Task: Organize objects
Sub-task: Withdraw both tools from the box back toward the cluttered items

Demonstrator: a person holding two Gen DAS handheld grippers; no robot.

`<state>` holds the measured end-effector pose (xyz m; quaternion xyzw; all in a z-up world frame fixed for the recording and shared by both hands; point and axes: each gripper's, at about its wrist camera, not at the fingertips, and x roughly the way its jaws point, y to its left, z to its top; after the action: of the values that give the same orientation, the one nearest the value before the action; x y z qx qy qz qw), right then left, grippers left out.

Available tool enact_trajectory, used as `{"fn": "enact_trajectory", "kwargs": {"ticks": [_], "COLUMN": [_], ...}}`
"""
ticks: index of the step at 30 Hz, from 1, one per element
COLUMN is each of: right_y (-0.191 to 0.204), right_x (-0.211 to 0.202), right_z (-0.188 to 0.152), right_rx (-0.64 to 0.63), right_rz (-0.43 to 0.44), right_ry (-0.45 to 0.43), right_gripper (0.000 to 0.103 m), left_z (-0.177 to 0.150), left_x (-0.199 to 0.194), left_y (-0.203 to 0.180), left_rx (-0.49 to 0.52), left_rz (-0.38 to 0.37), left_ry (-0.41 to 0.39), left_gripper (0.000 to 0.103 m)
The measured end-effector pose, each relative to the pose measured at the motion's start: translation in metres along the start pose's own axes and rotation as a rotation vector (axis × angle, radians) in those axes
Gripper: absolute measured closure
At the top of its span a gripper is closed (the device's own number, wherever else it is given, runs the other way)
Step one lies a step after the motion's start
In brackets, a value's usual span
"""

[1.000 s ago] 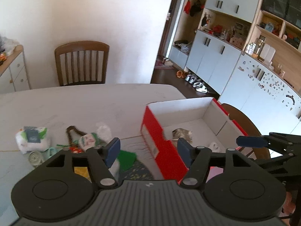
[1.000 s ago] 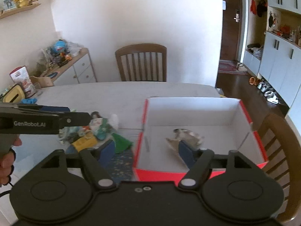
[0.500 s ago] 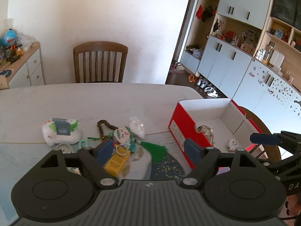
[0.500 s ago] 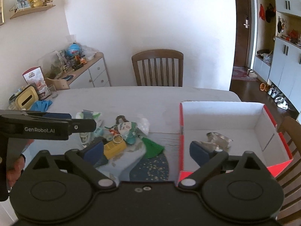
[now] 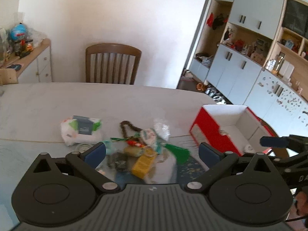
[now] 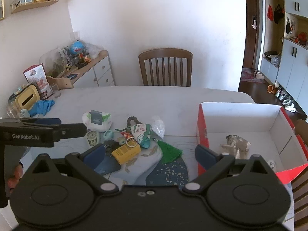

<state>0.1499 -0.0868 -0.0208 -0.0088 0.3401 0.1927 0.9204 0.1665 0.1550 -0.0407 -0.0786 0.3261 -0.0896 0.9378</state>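
Note:
A pile of small things lies on the table: a yellow box [image 6: 126, 151] with a key ring, a green tassel [image 6: 170, 150], a bead string [image 6: 131, 119], a cloth pouch [image 6: 141, 132], a tissue pack [image 6: 97, 117] and a small clock [image 6: 92, 137]. A red box [image 6: 248, 127] with white inside stands to the right and holds a crumpled silver wrapper [image 6: 237, 144]. My left gripper [image 5: 152, 152] is open and empty, above the pile. My right gripper [image 6: 150, 152] is open and empty, between pile and box. The left gripper also shows at the left of the right wrist view [image 6: 44, 132].
A wooden chair [image 6: 165, 67] stands at the table's far side, another chair [image 6: 302, 127] behind the red box. A sideboard [image 6: 92, 67] with clutter is far left. A tissue holder [image 6: 28, 99] and blue cloth [image 6: 43, 105] sit at the table's left edge.
Both grippers have swung left, away from the red box and toward the pile. Both stayed open and empty.

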Motion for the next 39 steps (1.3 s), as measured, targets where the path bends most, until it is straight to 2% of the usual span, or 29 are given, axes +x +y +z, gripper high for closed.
{"fn": "enact_trajectory", "kwargs": {"ticks": [4,14,22,29,39], "right_y": [0.008,0.024,0.031,0.041,0.053], "right_x": [0.011,0.049,0.087,0.127,0.176], "right_z": [0.001,0.005,0.005,-0.002,-0.01], "right_rx": [-0.003,-0.008,-0.019,-0.06,-0.058], "right_rz": [0.002,0.001,0.01,0.001,-0.051], "right_ry": [0.009,0.035,0.075,0.115,0.169], "right_gripper": [0.004,0.004,0.005,0.006,0.008], "left_z": [-0.001,-0.001,-0.009,-0.017,-0.025], "left_x": [0.006,0.029,0.064,0.098,0.135], "left_y": [0.017,0.064,0.091,0.107,0.117], "left_rx": [0.011,-0.029,-0.024,0.005,0.004], "left_rz": [0.042,0.084,0.176,0.269,0.3], "left_ry": [0.006,0.004,0.019,0.032,0.094], "left_gripper": [0.0,0.0,0.0,0.0,0.0]}}
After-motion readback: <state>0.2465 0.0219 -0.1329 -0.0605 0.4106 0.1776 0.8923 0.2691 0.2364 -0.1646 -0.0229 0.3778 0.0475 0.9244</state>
